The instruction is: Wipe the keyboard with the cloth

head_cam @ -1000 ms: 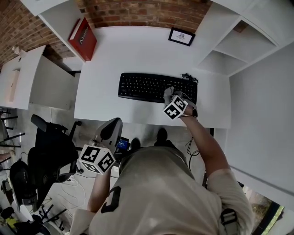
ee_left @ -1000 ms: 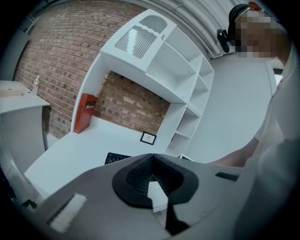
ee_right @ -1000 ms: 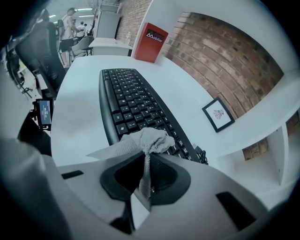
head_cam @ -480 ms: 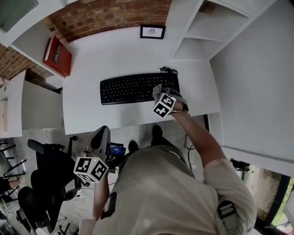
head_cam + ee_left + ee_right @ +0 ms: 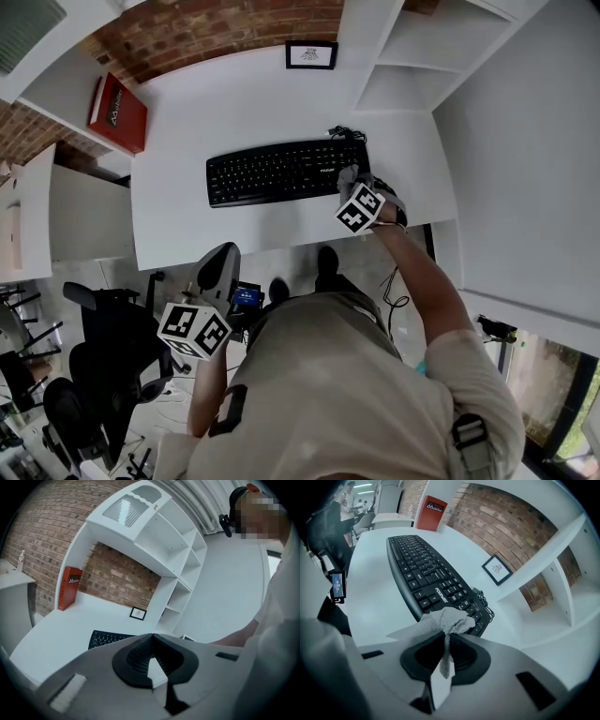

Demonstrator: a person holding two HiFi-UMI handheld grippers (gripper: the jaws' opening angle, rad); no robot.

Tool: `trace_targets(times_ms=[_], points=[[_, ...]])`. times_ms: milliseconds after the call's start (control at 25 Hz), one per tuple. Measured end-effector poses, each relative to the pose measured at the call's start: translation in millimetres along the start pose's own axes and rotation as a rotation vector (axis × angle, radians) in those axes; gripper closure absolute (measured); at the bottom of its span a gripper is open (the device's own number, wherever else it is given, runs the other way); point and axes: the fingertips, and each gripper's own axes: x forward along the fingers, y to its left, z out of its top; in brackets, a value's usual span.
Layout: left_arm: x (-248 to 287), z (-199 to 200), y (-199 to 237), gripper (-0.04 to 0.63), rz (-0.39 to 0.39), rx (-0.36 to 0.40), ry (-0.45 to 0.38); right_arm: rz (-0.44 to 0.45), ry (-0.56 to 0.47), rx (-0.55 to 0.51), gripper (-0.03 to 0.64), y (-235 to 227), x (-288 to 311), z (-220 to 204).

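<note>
A black keyboard lies across the white desk; it also shows in the right gripper view as the keyboard and in the left gripper view as the keyboard. My right gripper sits at the keyboard's right end, shut on a grey cloth bunched over the numpad keys. The cloth shows just ahead of the marker cube. My left gripper hangs low, off the desk near the person's left side, jaws shut with nothing between them.
A red book stands at the desk's far left. A small framed picture leans at the back. White shelves rise at the right. The keyboard cable coils by the right end. Black chairs stand on the floor at left.
My right gripper has slid rightward with the cloth along the keyboard's right end. The head view shifted. My left gripper stays low by the person's side.
</note>
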Motion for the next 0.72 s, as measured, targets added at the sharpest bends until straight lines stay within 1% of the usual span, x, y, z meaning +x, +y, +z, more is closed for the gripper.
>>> trace_targets(times_ms=[240,440,720], points=[[8.2,-2.7,-6.7,0.591,0.001,0.0,0.013,0.008,0.002,0.025,0.59,-11.2,-0.3,-15.2],[7.9,-0.6,-1.8,0.591,0.044,0.0,0.011,-0.005,0.004,0.053,0.591,-23.5,-0.2,-34.2],[17.7,20.8,-3.5,0.591,0.096,0.028,-0.022,0.032,-0.055,0.093,0.591,-30.1,-3.9,-36.6]])
